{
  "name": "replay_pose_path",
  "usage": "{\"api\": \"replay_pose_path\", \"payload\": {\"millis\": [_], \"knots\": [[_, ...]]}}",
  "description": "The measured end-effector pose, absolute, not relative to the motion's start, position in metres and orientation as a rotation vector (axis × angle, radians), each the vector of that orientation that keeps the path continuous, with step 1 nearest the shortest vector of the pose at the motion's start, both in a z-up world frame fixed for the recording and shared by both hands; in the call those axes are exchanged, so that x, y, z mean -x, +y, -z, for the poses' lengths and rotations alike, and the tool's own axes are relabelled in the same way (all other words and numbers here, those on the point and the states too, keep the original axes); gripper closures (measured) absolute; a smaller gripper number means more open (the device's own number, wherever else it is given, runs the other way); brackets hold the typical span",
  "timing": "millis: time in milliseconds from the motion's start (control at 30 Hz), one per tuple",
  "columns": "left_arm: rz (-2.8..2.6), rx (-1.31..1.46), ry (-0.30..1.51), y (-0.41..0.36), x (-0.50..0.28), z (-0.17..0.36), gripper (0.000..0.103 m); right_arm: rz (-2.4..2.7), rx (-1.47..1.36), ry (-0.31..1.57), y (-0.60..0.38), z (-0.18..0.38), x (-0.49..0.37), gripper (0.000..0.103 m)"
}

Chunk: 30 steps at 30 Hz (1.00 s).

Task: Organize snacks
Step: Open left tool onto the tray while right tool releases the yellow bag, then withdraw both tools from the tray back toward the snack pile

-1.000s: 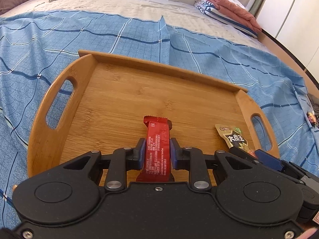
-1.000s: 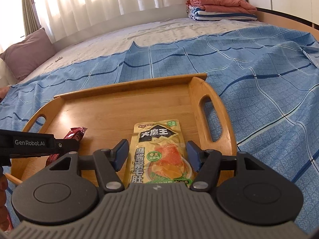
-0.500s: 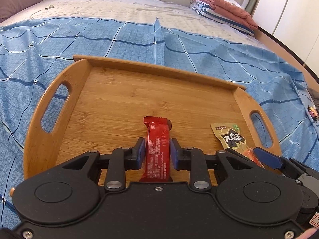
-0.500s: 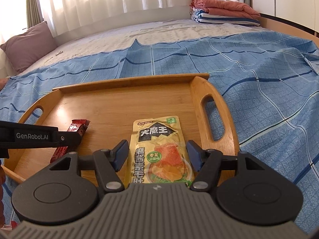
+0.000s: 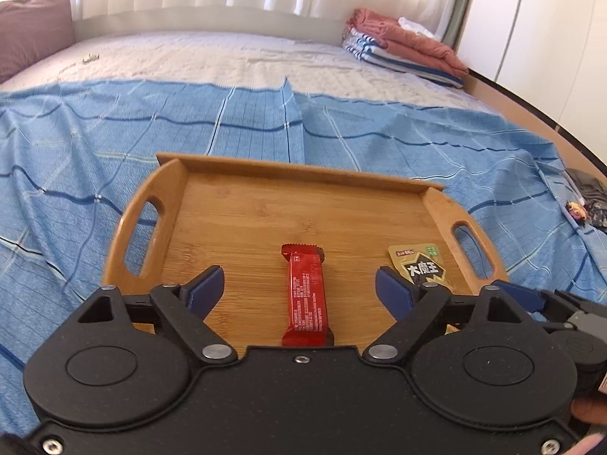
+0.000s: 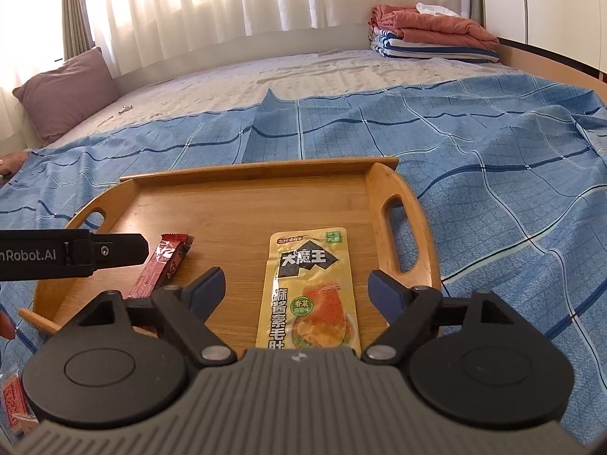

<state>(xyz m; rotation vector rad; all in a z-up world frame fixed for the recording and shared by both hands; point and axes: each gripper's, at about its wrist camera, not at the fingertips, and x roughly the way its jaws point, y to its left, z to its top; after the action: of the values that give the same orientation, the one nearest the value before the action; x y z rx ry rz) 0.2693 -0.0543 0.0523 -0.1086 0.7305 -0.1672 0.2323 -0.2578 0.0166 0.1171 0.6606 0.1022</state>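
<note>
A wooden tray (image 5: 265, 204) with two handle slots lies on the blue checked sheet; it also shows in the right wrist view (image 6: 242, 204). A red snack bar (image 5: 306, 295) lies flat near the tray's front edge, between the spread fingers of my open left gripper (image 5: 299, 286). A yellow snack pouch (image 6: 309, 288) lies flat on the tray's right half, between the spread fingers of my open right gripper (image 6: 296, 286). The pouch (image 5: 421, 267) also shows in the left wrist view, and the red bar (image 6: 161, 267) in the right wrist view.
Folded red and striped blankets (image 6: 432, 34) sit at the bed's far right corner. A mauve pillow (image 6: 64, 91) lies at the far left. Another red snack packet (image 6: 15, 402) lies off the tray at the lower left. A dark item (image 5: 588, 204) lies at the bed's right edge.
My left gripper has opened and let go of the red bar, which now lies on the tray. My right gripper has opened wider around the pouch. Both have pulled back from the tray.
</note>
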Motion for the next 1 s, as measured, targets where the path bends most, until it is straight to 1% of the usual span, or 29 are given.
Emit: {"api": "replay_pose_path", "payload": {"millis": [133, 433, 633, 833, 1000], "knots": [[0.191, 0.084, 0.686, -0.050, -0.243, -0.064, 0.010, -0.113, -0.126, 0.639, -0.260, -0.028, -0.214, 0.009], [0.236, 0.051, 0.609, -0.042, -0.174, -0.070, 0.006, -0.141, -0.083, 0.567, -0.258, -0.041, -0.150, 0.002], [0.255, 0.050, 0.591, -0.038, -0.130, -0.065, 0.005, -0.151, -0.061, 0.555, -0.256, -0.040, -0.113, 0.000], [0.257, -0.014, 0.552, -0.038, -0.088, -0.060, 0.004, -0.140, 0.008, 0.552, -0.252, -0.033, -0.077, 0.000], [0.278, -0.039, 0.565, -0.039, -0.063, -0.050, 0.003, -0.131, 0.044, 0.547, -0.248, -0.024, -0.050, 0.000]]}}
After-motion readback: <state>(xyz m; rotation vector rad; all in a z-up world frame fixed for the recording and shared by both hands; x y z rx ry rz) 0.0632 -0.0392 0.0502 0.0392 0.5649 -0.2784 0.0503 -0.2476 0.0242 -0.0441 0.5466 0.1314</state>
